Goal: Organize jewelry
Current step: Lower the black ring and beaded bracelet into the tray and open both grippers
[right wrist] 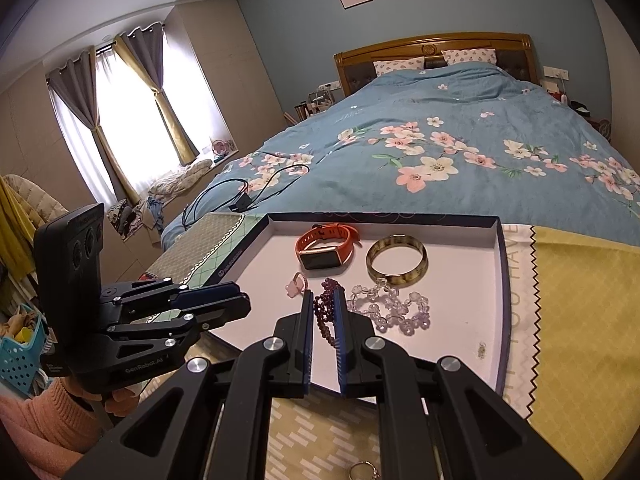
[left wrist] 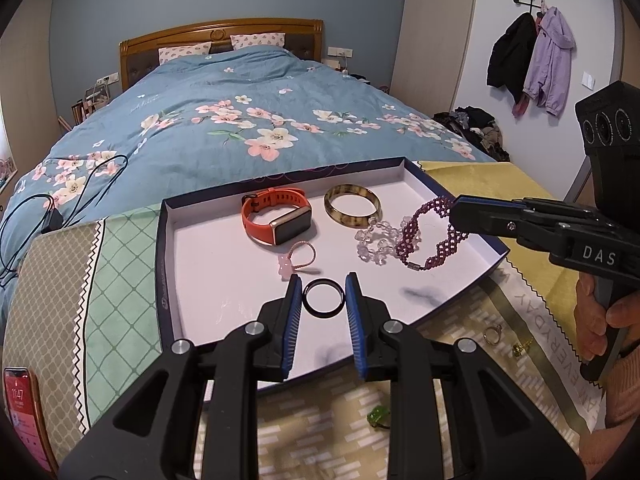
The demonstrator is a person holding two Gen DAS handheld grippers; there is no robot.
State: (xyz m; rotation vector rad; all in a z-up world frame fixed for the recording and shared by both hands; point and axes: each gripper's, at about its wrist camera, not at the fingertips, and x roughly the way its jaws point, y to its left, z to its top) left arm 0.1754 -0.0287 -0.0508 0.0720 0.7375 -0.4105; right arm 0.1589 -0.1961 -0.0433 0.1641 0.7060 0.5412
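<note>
A shallow navy tray [left wrist: 168, 264] with a white floor holds an orange watch [left wrist: 276, 216], an amber bangle [left wrist: 352, 205], a clear bead bracelet [left wrist: 376, 242], a pink charm ring [left wrist: 298, 258] and a black ring [left wrist: 323, 299]. My left gripper [left wrist: 323, 294] has its blue pads on either side of the black ring, touching its edges. My right gripper [right wrist: 323, 308] is shut on a purple bead bracelet [right wrist: 326, 312], seen draped in the left wrist view [left wrist: 432, 236]. The tray also shows in the right wrist view [right wrist: 502, 280].
A gold ring [left wrist: 493, 334], a gold stud [left wrist: 522, 347] and a green piece [left wrist: 378, 416] lie on the patterned cloth in front of the tray. A phone [left wrist: 20, 408] lies at the left. The bed [left wrist: 240, 120] is behind, with a black cable [left wrist: 60, 204].
</note>
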